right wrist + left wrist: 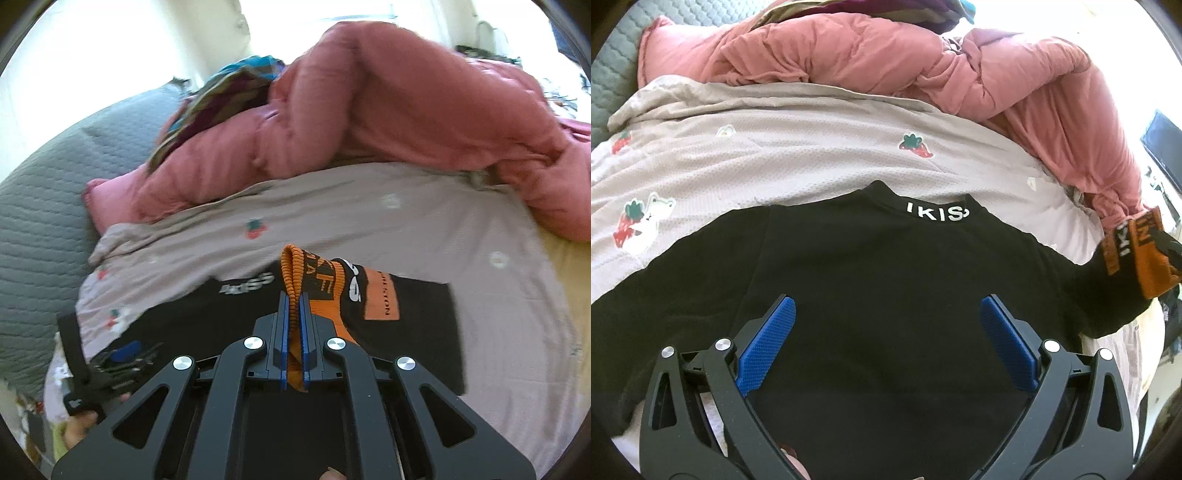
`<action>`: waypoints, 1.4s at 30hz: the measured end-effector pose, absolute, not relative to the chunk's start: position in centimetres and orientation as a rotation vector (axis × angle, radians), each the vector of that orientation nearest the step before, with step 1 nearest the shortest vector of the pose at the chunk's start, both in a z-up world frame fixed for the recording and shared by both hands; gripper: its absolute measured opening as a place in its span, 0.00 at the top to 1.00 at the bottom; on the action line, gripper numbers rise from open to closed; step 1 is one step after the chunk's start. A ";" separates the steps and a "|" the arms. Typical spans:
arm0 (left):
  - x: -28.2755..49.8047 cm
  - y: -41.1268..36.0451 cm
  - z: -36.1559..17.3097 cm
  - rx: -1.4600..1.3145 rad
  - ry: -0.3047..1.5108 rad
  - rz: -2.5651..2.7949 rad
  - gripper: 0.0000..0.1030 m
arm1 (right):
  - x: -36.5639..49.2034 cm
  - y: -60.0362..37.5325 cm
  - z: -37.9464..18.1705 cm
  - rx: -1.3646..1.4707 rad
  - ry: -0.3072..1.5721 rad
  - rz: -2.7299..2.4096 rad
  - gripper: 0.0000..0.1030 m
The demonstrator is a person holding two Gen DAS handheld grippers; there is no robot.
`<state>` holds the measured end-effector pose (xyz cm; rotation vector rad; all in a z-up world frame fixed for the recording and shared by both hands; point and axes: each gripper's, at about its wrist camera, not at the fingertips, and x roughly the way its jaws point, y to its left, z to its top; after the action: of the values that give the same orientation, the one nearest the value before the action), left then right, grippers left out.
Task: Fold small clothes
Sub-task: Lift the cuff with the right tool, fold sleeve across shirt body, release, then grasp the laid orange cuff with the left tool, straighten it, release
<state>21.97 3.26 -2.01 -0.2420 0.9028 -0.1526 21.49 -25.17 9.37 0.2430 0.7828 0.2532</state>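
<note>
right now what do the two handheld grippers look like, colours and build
Both match: the left gripper and the right gripper have matte black linkage arms with triangular cutouts, joined by round silver pivot pins. Each finger carries a flat blue pad with a fine dotted texture. No cables or markings show, and no sleeve is visible.

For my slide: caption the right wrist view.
Right gripper shut on the black top's orange cuff, lifted over the bedspread.
</note>
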 end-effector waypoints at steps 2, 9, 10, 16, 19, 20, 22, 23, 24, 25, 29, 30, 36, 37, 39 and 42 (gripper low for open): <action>22.0 3.9 -2.0 -0.258 0.902 -0.147 0.09 | 22.0 -23.3 9.1 0.237 0.793 0.296 0.96; 22.1 5.7 -2.2 -0.302 0.916 -0.135 0.09 | 23.9 -17.6 7.8 0.216 0.837 0.404 0.96; 22.2 5.8 -2.3 -0.302 0.920 -0.134 0.09 | 24.0 -17.2 7.6 0.215 0.841 0.411 0.96; 22.4 6.8 -3.1 -0.343 0.940 -0.142 0.09 | 25.2 -14.2 6.5 0.214 0.880 0.479 0.96; 22.4 7.2 -3.3 -0.361 0.940 -0.148 0.09 | 25.7 -13.2 5.9 0.224 0.908 0.509 0.92; 22.4 7.4 -3.3 -0.372 0.939 -0.152 0.09 | 25.8 -13.0 5.7 0.229 0.912 0.515 0.92; 22.5 7.6 -3.4 -0.392 0.935 -0.162 0.09 | 25.8 -12.8 5.6 0.225 0.912 0.519 0.92; 22.5 7.9 -3.5 -0.410 0.933 -0.166 0.09 | 25.8 -13.0 5.5 0.226 0.911 0.518 0.90; 22.5 8.0 -3.6 -0.422 0.930 -0.167 0.09 | 25.7 -13.2 5.5 0.228 0.910 0.516 0.85; 22.5 8.2 -3.6 -0.435 0.927 -0.170 0.09 | 25.7 -13.5 5.5 0.229 0.908 0.512 0.83; 22.6 8.8 -4.2 -0.484 0.915 -0.175 0.16 | 25.5 -15.0 5.2 0.195 0.890 0.443 0.77; 22.6 8.8 -4.4 -0.494 0.913 -0.178 0.22 | 25.5 -15.7 5.1 0.190 0.888 0.419 0.74; 23.6 8.3 -6.4 -0.552 0.956 -0.208 0.37 | 25.1 -20.3 3.9 0.200 0.880 0.298 0.68; 23.7 7.9 -6.7 -0.532 0.960 -0.194 0.37 | 24.9 -21.2 3.6 0.211 0.884 0.282 0.68; 23.8 7.4 -7.0 -0.496 0.956 -0.174 0.37 | 24.6 -22.8 3.0 0.224 0.890 0.250 0.68; 23.6 5.9 -7.1 -0.413 0.938 -0.167 0.66 | 24.0 -25.3 2.0 0.237 0.907 0.193 0.68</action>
<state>23.57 5.93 -7.14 -0.4134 0.9380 -0.1668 24.05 -25.31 1.96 0.2370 0.9074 0.1932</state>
